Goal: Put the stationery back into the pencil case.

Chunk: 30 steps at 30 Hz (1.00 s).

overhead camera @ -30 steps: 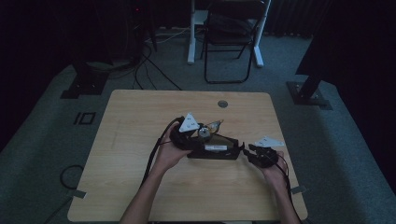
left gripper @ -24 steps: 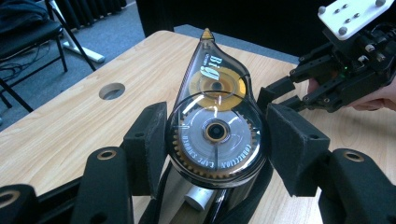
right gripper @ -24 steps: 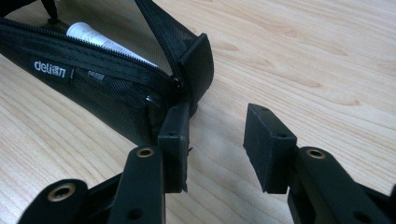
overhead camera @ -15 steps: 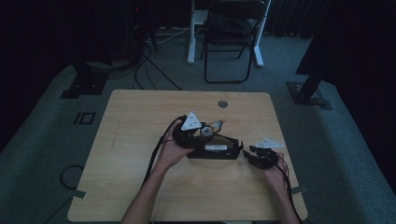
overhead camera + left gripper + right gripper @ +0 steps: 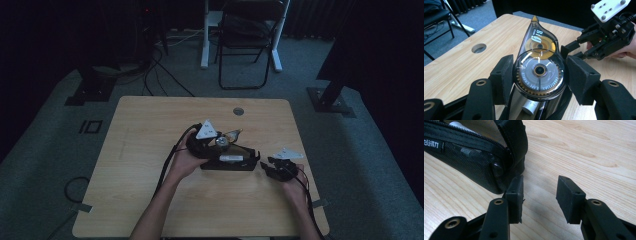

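Correction tape dispenser (image 5: 539,67): light, hard, slick clear shell, so keep your pinch on the round gear end, not the tapered tip at 12 o'clock. Your left hand-held gripper (image 5: 539,75) is clamped on its flanks, above the open black pencil case (image 5: 230,161) mid-bench (image 5: 150,120). At 3 o'clock, your right hand-held gripper (image 5: 539,197) has just been opening, nothing between its jaws, one pad beside the case end.
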{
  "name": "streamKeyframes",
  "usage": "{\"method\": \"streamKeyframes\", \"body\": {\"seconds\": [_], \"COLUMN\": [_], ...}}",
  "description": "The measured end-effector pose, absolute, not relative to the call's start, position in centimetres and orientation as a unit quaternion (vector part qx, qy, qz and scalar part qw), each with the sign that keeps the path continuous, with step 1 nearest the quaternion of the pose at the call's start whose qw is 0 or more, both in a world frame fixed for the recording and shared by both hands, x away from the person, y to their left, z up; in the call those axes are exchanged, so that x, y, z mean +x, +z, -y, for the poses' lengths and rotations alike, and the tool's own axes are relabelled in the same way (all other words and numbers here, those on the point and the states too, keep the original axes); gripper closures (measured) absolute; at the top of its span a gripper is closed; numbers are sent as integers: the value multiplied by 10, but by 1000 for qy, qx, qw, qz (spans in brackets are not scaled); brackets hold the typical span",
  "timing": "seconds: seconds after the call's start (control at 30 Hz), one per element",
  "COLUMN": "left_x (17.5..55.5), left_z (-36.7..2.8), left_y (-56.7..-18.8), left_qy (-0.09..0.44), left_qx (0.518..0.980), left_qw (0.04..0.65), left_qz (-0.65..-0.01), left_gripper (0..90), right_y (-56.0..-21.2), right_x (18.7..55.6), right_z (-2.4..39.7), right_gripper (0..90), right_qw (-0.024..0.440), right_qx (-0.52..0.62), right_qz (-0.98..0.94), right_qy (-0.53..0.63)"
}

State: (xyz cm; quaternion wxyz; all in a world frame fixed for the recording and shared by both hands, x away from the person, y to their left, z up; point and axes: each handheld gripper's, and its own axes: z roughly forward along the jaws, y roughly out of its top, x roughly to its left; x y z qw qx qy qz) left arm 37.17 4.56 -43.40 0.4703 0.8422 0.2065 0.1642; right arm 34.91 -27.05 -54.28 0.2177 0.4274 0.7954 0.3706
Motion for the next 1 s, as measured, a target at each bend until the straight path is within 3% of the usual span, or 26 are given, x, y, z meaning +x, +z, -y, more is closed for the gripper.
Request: {"method": "streamKeyframes", "body": {"seconds": [1.0], "left_x": [382], "left_z": [-41], "left_y": [-456], "left_qy": [140], "left_qx": [858], "left_qw": [451], "left_qz": [-204], "left_gripper": [415], "right_y": [-552], "right_x": [353], "right_z": [273], "right_gripper": [563], "right_qw": [216], "right_qx": [431], "right_qz": [-800], "right_qy": [357]}}
